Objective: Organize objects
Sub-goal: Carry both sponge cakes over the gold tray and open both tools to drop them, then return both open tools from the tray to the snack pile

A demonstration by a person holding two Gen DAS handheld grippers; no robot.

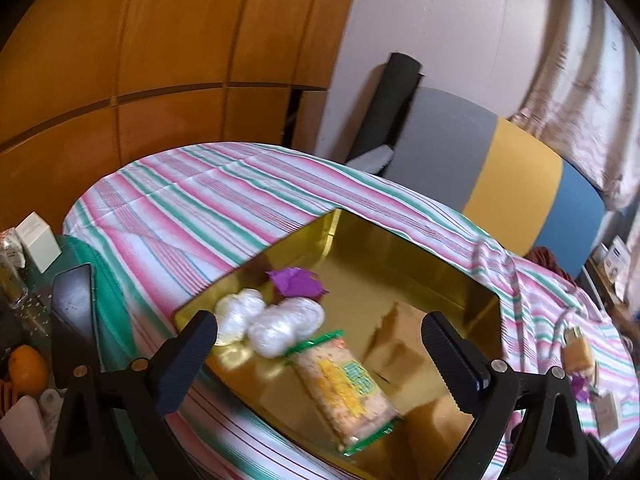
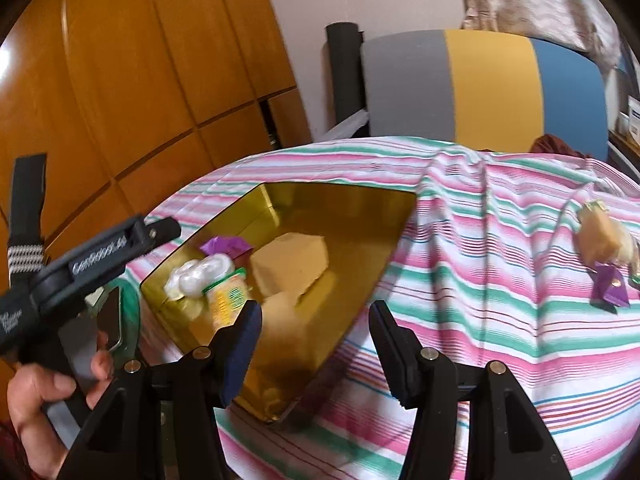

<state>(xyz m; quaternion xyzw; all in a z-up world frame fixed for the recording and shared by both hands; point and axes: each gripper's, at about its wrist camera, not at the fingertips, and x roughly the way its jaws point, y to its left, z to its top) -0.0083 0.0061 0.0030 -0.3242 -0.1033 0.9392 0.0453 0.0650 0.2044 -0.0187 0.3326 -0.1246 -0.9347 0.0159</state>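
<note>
From the left wrist, the left gripper (image 1: 320,354) hangs above the gold tin (image 1: 400,256), fingers spread wide and empty; inside lie a cracker packet (image 1: 344,388), two white wrapped sweets (image 1: 272,318) and a purple candy (image 1: 296,282). From the right wrist, the right gripper (image 2: 316,344) hovers over the tin's near corner, equally wide apart and empty, while a tan sweet (image 2: 604,236) and purple sweet (image 2: 610,284) lie on the striped cloth (image 2: 480,320) to its right.

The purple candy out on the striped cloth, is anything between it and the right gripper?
Nothing visible does. Only bare striped cloth lies between the open right gripper and the purple candy.
</note>
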